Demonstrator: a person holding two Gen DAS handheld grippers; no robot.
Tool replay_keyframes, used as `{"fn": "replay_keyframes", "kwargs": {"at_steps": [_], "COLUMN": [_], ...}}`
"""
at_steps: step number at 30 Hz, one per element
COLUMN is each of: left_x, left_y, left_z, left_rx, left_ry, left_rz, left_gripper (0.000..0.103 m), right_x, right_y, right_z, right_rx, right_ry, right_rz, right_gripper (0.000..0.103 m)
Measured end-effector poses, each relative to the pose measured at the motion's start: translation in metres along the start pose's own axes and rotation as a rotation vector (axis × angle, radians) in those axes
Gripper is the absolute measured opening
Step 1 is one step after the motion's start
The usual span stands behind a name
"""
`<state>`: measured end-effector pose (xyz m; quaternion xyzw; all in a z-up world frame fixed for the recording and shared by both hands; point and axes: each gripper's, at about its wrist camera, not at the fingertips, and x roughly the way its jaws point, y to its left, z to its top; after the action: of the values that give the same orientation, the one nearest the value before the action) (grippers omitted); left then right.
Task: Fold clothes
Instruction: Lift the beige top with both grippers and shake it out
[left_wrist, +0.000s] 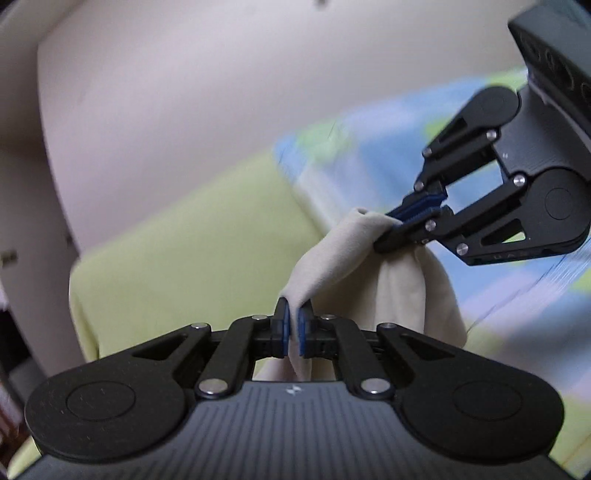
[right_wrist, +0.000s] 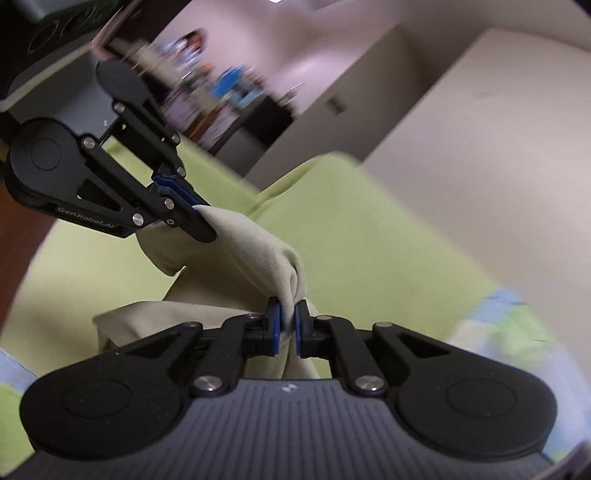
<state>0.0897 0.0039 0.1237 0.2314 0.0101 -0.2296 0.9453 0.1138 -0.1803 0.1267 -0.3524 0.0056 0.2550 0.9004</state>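
A bed (right_wrist: 388, 258) covered in a plain lime-green sheet (left_wrist: 192, 236) carries everything here. Beside the green stretch, on the side away from the pale wall (left_wrist: 184, 92), lies a patterned cover (left_wrist: 369, 147) in light blue, white and green blocks, blurred. A beige garment (right_wrist: 155, 317) hangs down toward the green sheet; whether its lower folds rest on it cannot be told.

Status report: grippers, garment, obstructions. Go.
Left gripper shut on beige garment. Right gripper shut on it too. Garment lifted over green bedding. Nothing in the way.
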Motion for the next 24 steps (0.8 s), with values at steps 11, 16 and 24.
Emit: {"fn": "replay_keyframes", "kwargs": {"at_steps": [11,16,24], "left_x": [-0.102,-0.111,0.014], "left_y": [-0.16,-0.23,-0.276], "left_z": [0.059,0.104,0.1], "left_rx": [-0.02,-0.048,-0.013], "left_ry": [-0.056,-0.082,0.082], "left_rz": [-0.357,-0.512,-0.527], "left_gripper": [0.003,0.003,0.003], "right_x": [-0.25,-0.328,-0.313], "right_y": [0.01,-0.004,-0.053], "right_z": [-0.082,-0.095,-0.171], "right_rx": [0.178,0.233,0.349], "right_ry": [0.161,0.219,0.325], "right_rz": [-0.161,-0.236,-0.264], "right_gripper": [0.005,0.005,0.006]}}
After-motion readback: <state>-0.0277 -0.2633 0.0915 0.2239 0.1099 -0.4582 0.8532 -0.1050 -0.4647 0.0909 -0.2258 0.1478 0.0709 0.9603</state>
